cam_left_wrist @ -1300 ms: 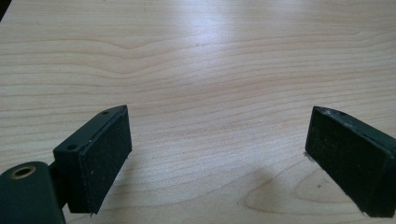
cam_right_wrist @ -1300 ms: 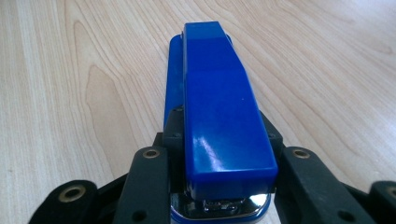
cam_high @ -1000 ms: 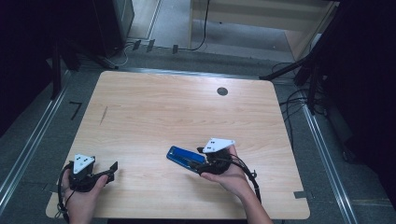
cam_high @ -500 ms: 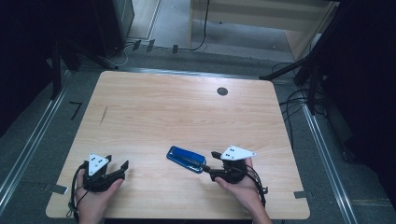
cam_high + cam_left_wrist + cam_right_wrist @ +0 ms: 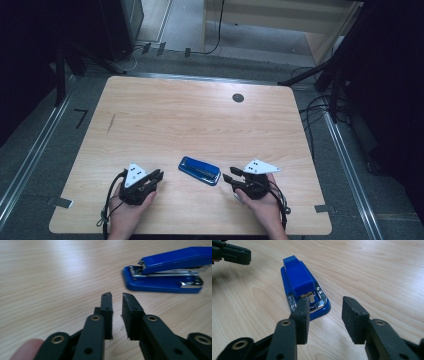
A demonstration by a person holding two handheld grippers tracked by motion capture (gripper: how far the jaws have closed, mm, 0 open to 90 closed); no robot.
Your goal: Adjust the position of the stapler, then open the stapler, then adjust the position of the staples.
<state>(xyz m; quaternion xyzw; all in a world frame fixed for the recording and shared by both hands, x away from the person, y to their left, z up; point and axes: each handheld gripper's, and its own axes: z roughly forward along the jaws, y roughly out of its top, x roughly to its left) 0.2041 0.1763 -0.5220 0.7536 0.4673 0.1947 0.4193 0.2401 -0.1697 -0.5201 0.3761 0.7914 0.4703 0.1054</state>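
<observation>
A blue stapler (image 5: 199, 170) lies flat on the wooden table (image 5: 190, 120) near its front edge, between my two grippers. My left gripper (image 5: 158, 175) rests on the table just left of it, jaws a narrow gap apart and empty. In the left gripper view the stapler (image 5: 165, 272) sits ahead and to the right of that gripper (image 5: 117, 295). My right gripper (image 5: 228, 175) stands open just right of the stapler, not touching it. In the right gripper view the stapler's (image 5: 299, 277) metal end lies a little beyond the wide-open right gripper (image 5: 325, 301).
A round black hole (image 5: 238, 98) sits near the table's far edge, and a short dark mark (image 5: 111, 123) lies at the left. Cables (image 5: 320, 107) run on the floor beyond the right edge. The left gripper's tips (image 5: 234, 253) show past the stapler.
My right gripper has drawn back to the right, away from the stapler, which stays in place. My left gripper has slid right, closer to the stapler.
</observation>
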